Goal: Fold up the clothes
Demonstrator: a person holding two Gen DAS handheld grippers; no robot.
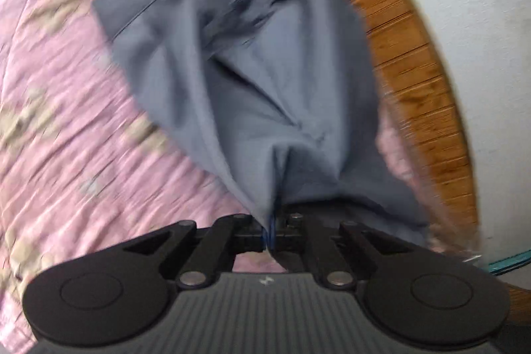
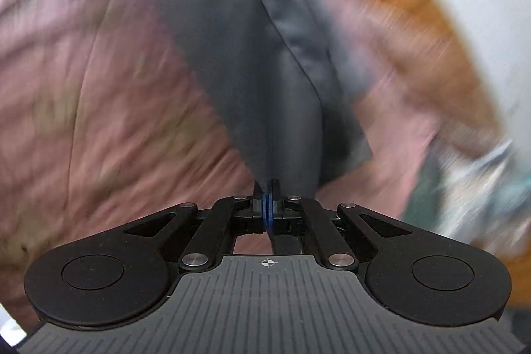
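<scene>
A slate-grey garment of thin woven cloth (image 1: 252,95) hangs bunched in the centre of the left wrist frame, fanning from a pinched gather at lower centre up toward a dark, rumpled opening with a small pale tag at upper centre. The left gripper (image 1: 270,229) has its jaws closed tight on that gather, blue pads barely showing. In the right wrist frame the same grey cloth (image 2: 252,72) rises as a narrow seamed strip from lower centre to the top edge, and the right gripper (image 2: 269,208) is likewise clamped on it, pads pressed together. The fabric looks light, limp and creasing freely, likely to sag and twist unless held at hems, seams or corners, where the doubled cloth gives firmer purchase. Beneath lies a crinkled pink bedspread with beige flowers (image 1: 66,121); to the right run an orange-brown wooden headboard (image 1: 415,72) and a white wall (image 1: 471,5). Both frames are smeared by motion blur, so which garment it is cannot be told.
</scene>
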